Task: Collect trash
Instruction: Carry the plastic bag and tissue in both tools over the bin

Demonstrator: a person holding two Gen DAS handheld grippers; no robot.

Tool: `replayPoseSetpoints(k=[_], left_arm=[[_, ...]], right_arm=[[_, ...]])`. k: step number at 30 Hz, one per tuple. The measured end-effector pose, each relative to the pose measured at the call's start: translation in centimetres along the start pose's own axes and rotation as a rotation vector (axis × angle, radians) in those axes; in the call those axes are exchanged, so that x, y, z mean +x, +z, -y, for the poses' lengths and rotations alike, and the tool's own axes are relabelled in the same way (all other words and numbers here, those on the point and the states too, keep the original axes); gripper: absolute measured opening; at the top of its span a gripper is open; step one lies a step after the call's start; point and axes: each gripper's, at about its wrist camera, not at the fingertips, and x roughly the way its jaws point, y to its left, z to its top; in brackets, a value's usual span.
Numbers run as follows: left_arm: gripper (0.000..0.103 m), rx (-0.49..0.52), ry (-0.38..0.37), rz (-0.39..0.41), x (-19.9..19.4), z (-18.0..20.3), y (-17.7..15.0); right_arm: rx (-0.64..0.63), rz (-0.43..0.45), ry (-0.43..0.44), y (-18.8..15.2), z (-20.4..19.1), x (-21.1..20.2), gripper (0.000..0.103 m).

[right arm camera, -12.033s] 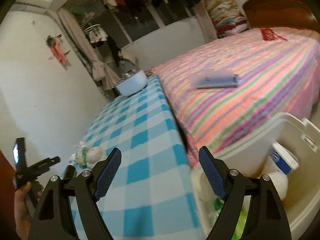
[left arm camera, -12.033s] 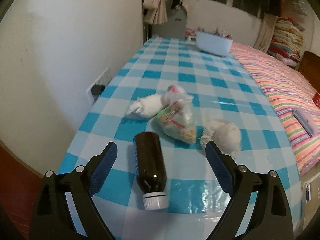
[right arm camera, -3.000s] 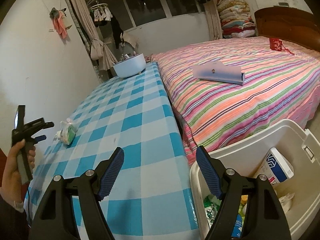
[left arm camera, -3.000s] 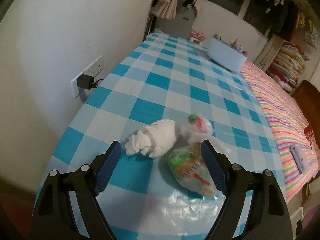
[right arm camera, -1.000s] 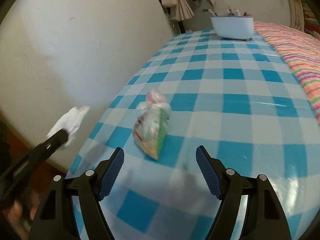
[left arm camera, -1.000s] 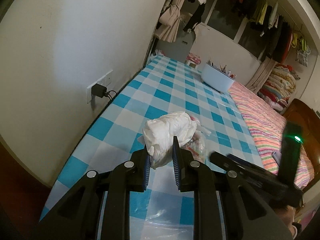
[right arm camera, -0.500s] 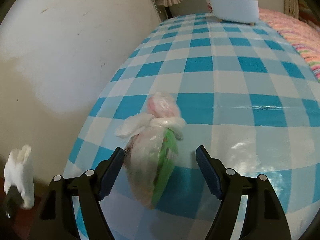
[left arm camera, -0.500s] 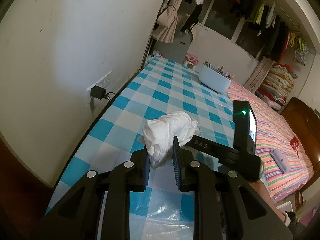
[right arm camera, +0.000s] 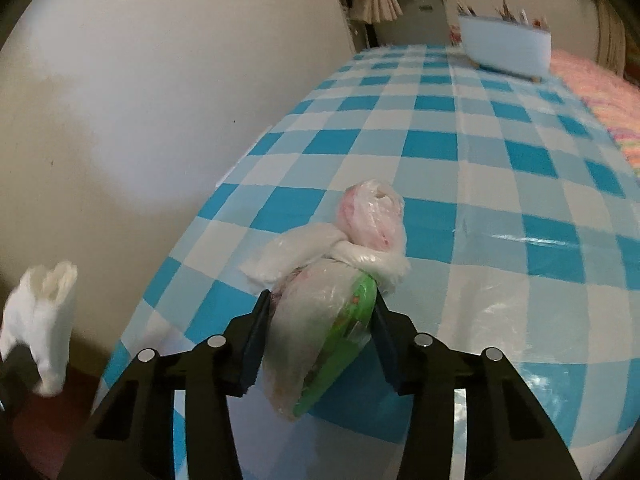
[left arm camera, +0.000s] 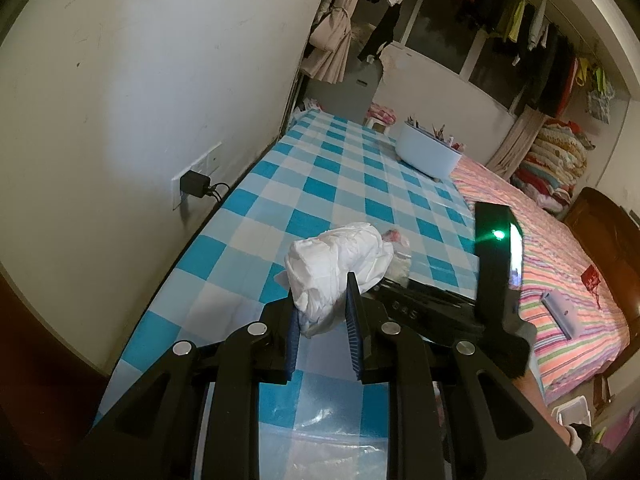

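Now we are holding a crumpled white tissue in our left gripper, whose jaws are pinched nearly together on its lower end, lifting it off the table. Our right gripper has just been closing its jaws, and they are now pressing both sides of a knotted plastic bag with green packaging inside; the bag is lying on the checked cloth near the table's front corner, its tied top pointing away from us. In the left view the right gripper's black body, green light on, is crossing just behind the tissue, so the two tools are working close together. On the left, the table edge is running tight along the wall, where a plug is sitting in a socket just above the cloth. On the right, the table is meeting the striped bed with no gap we can make out. Ahead, the cloth is lying bare up to a pale blue tub at the far end, well apart from the bag. Whether the bag is lifted we cannot tell.
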Motion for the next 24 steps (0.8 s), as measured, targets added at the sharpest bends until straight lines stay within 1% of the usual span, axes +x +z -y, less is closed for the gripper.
replayPoseSetpoints(k=[2, 5, 8, 11, 12, 15, 17, 18, 21, 24], left_arm=[[0.020, 0.009, -0.001, 0.000, -0.1, 0.2, -0.1], [0.020, 0.024, 0.000, -0.002, 0.0, 0.7, -0.3], [0.020, 0.041, -0.002, -0.004, 0.2, 1.4, -0.6], [0.020, 0.067, -0.007, -0.007, 0.3, 2.4, -1.0], [0.020, 0.075, -0.008, -0.007, 0.3, 2.7, -1.1], [0.020, 0.114, -0.020, -0.015, 0.5, 4.2, -1.7], [0.020, 0.135, -0.030, -0.021, 0.6, 5.0, -2.1], [0.020, 0.143, -0.035, -0.024, 0.6, 5.4, -2.3], [0.020, 0.173, -0.056, -0.036, 0.8, 6.8, -3.0], [0.020, 0.205, -0.066, -0.040, 0.8, 8.1, -3.8]], right_arm=[[0.001, 0.007, 0.003, -0.3, 0.4, -0.4, 0.045], [0.002, 0.044, -0.013, -1.6, 1.1, -2.5, 0.045], [0.005, 0.059, -0.016, -1.7, 2.0, -4.1, 0.045], [0.011, 0.082, -0.016, -2.9, 3.4, -6.0, 0.045], [0.016, 0.098, -0.023, -3.9, 3.9, -7.4, 0.045], [0.024, 0.111, -0.022, -4.8, 5.4, -9.5, 0.045], [0.031, 0.129, -0.037, -6.1, 6.6, -12.2, 0.045], [0.031, 0.130, -0.037, -6.2, 6.9, -12.8, 0.045], [0.052, 0.150, -0.058, -8.1, 8.5, -15.5, 0.045], [0.059, 0.164, -0.074, -9.0, 9.3, -17.1, 0.045]])
